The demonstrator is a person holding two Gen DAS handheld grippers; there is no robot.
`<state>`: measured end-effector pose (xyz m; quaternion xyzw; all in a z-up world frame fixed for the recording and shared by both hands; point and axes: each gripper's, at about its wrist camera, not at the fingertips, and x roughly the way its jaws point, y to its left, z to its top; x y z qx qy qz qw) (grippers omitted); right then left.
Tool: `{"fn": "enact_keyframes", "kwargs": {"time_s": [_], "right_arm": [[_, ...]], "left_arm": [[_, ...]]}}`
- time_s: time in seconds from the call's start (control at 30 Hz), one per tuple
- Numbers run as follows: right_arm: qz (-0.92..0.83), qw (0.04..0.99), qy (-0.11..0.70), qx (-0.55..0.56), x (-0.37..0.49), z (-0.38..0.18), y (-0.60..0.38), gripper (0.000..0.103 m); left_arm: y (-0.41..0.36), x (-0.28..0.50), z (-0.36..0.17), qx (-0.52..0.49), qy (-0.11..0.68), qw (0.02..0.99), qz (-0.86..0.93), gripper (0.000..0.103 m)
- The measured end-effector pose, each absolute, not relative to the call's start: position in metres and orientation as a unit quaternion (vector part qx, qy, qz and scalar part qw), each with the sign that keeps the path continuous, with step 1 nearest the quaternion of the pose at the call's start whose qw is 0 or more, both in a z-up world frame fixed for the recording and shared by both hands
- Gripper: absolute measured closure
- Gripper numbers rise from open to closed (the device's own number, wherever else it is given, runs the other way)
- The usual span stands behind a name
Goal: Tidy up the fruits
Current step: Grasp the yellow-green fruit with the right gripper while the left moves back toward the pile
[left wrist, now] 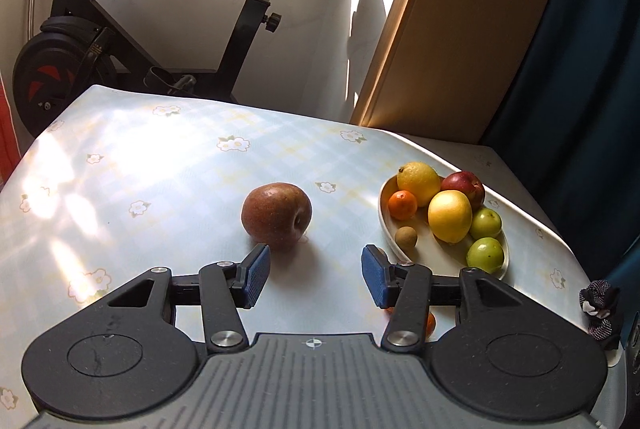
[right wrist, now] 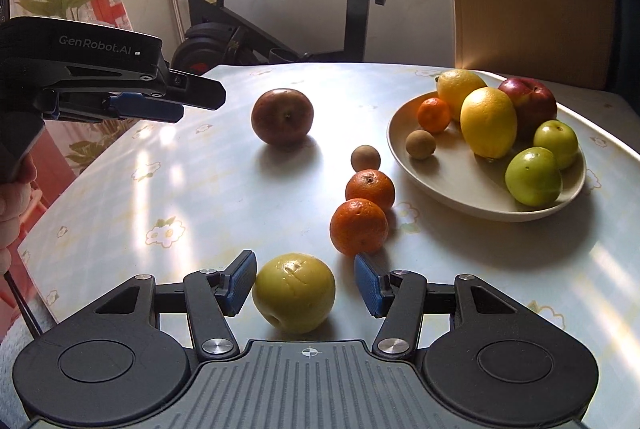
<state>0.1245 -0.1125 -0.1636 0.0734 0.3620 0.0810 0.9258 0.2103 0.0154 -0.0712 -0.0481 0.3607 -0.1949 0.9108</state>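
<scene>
Largest first: my plate (right wrist: 404,145) already holds seven fruits. Left on the table (right wrist: 224,197): brown apple (right wrist: 282,117) ahead of my open left tool (left wrist: 314,275), yellow-green apple (right wrist: 294,293) between my open right tool (right wrist: 305,283), two tangerines (right wrist: 370,189), one small brown fruit (right wrist: 365,157).

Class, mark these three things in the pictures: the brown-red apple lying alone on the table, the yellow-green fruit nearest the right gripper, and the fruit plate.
brown-red apple (left wrist: 276,216): left wrist view, middle of its skin.
yellow-green fruit (right wrist: 294,292): right wrist view, its top face.
fruit plate (right wrist: 400,145): right wrist view, bare near rim.
</scene>
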Motion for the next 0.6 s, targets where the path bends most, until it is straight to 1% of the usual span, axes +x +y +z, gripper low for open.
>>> {"fn": "enact_keyframes", "kwargs": {"time_s": [0.23, 0.4, 0.6], "right_arm": [[0.099, 0.918, 0.373, 0.094, 0.125, -0.170, -0.113, 0.053], [0.116, 0.909, 0.385, 0.108, 0.123, -0.172, -0.110, 0.060], [0.119, 0.908, 0.385, 0.115, 0.123, -0.174, -0.110, 0.060]], "left_arm": [[0.024, 0.202, -0.090, -0.060, 0.381, 0.905, -0.176, 0.050], [0.026, 0.199, -0.093, -0.067, 0.382, 0.905, -0.173, 0.050], [0.021, 0.197, -0.094, -0.062, 0.382, 0.905, -0.176, 0.050]]}}
